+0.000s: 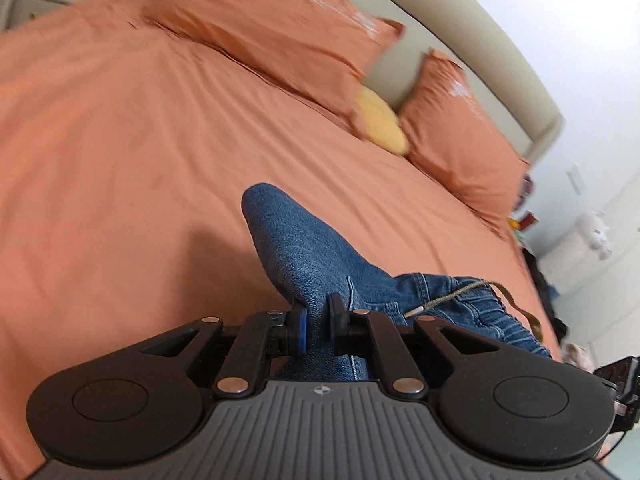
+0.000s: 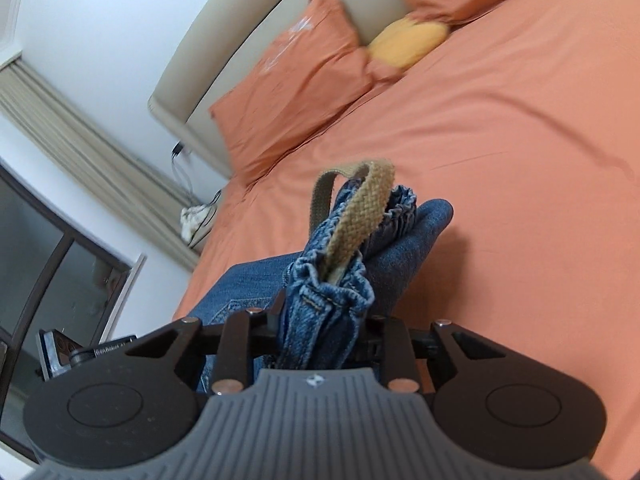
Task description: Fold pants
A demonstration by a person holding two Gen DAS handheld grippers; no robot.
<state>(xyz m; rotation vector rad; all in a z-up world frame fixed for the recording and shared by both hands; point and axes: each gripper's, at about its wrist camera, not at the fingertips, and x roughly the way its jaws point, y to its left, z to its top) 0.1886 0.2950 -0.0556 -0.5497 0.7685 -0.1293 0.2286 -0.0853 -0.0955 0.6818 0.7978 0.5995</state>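
Left wrist view, left gripper [image 1: 317, 330] pinching blue pants [image 1: 304, 256] above the orange bed [image 1: 120, 140], right gripper [image 2: 320, 340] squeezing the bunched waistband [image 2: 324, 304], tan drawstring [image 2: 360, 216] looping up, pillows [image 2: 288, 96] far off by the headboard [image 2: 224, 56], wide bare sheet all around.

A home bedroom: an orange-sheeted bed [image 1: 120, 120], matching pillows [image 1: 280, 28] at twelve o'clock, a padded headboard [image 1: 480, 32], curtains [image 2: 80, 136] at nine o'clock.
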